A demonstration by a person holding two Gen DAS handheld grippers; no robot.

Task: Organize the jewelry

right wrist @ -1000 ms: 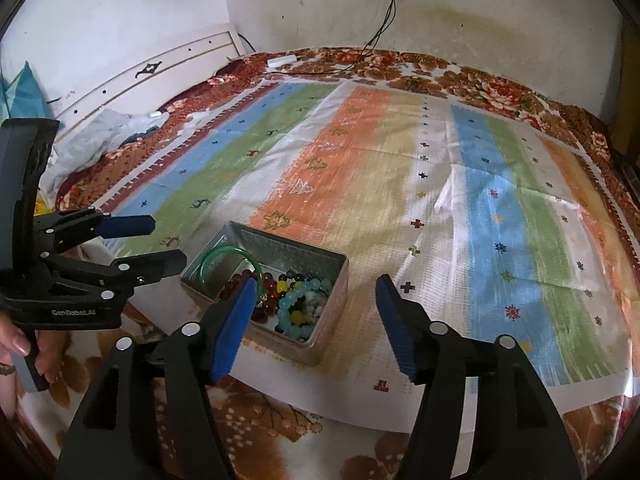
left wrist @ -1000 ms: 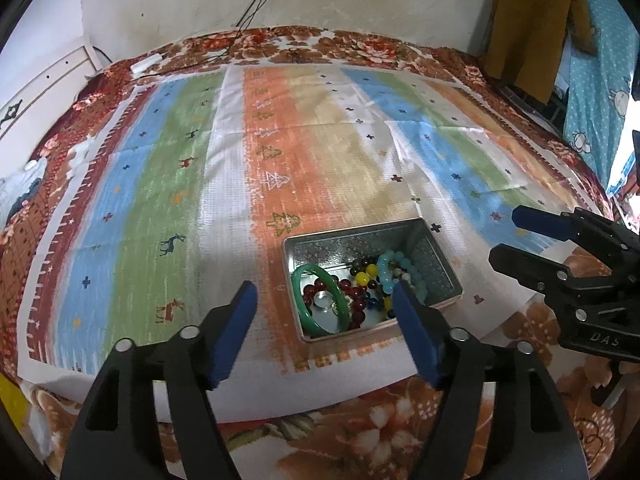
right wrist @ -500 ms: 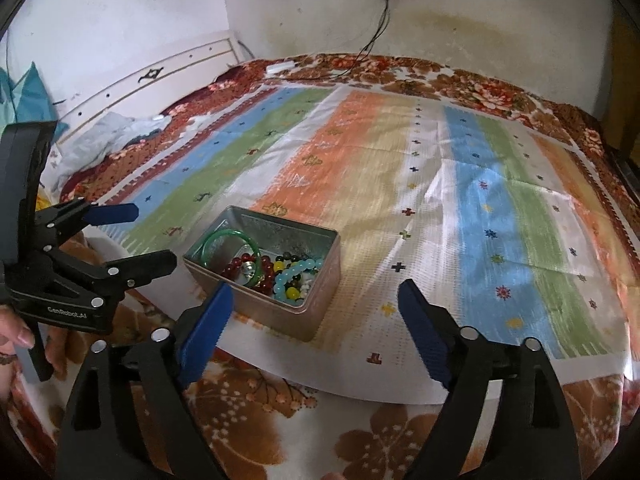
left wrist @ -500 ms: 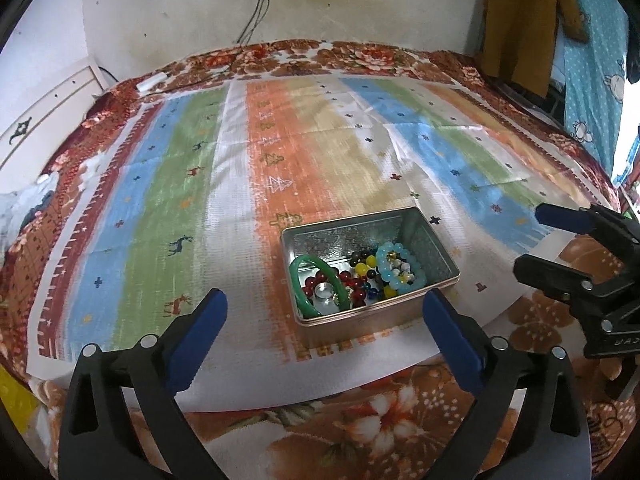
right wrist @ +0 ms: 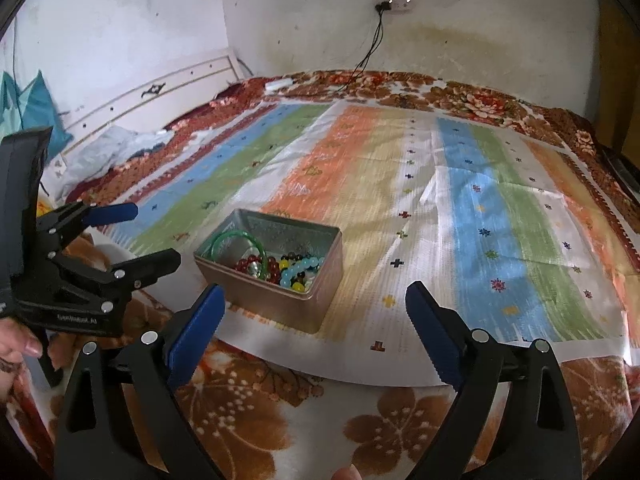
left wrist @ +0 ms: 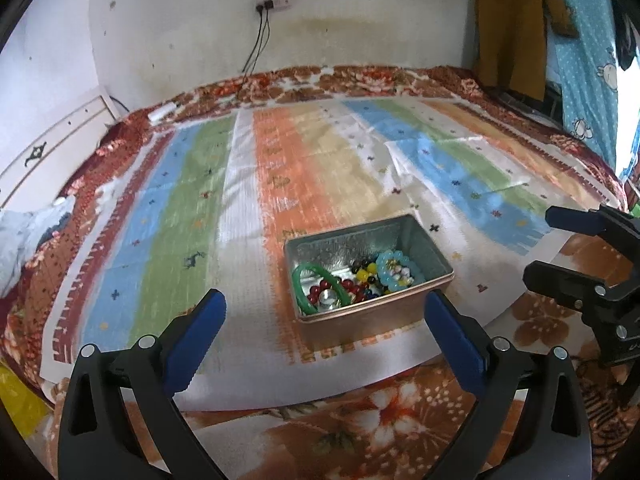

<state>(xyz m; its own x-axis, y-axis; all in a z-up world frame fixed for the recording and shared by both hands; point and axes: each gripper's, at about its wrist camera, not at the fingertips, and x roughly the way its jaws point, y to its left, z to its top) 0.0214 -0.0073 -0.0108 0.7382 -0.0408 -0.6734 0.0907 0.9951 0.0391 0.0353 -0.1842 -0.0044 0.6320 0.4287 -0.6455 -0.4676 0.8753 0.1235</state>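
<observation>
A silver tin (left wrist: pixel 360 229) sits on the striped mat near its front edge. Inside lie a green bangle (left wrist: pixel 304 280), a light blue bead bracelet (left wrist: pixel 398 272) and red and mixed beads (left wrist: pixel 350 286). My left gripper (left wrist: pixel 324 300) hovers in front of the tin, open and empty. My right gripper (right wrist: pixel 315 292) is just right of the tin (right wrist: pixel 280 304); its jaws are opening with nothing between them. Each gripper shows in the other's view: the right gripper (left wrist: pixel 546 246) and the left gripper (right wrist: pixel 154 234). The bangle (right wrist: pixel 236 236) leans on the tin's left side.
A striped mat (left wrist: pixel 280 184) covers a floral blanket (left wrist: pixel 392 408) on a bed. A white headboard (right wrist: pixel 160 96) is at the left, a wall socket (right wrist: pixel 392 2) with cables behind. Clothes (left wrist: pixel 508 28) hang at the right. A hand (right wrist: pixel 16 348) holds the left gripper.
Both grippers' jaws have spread much wider. Both have drawn back from the tin and tilted up, so more of the wall shows. The jewelry in the tin has not moved.
</observation>
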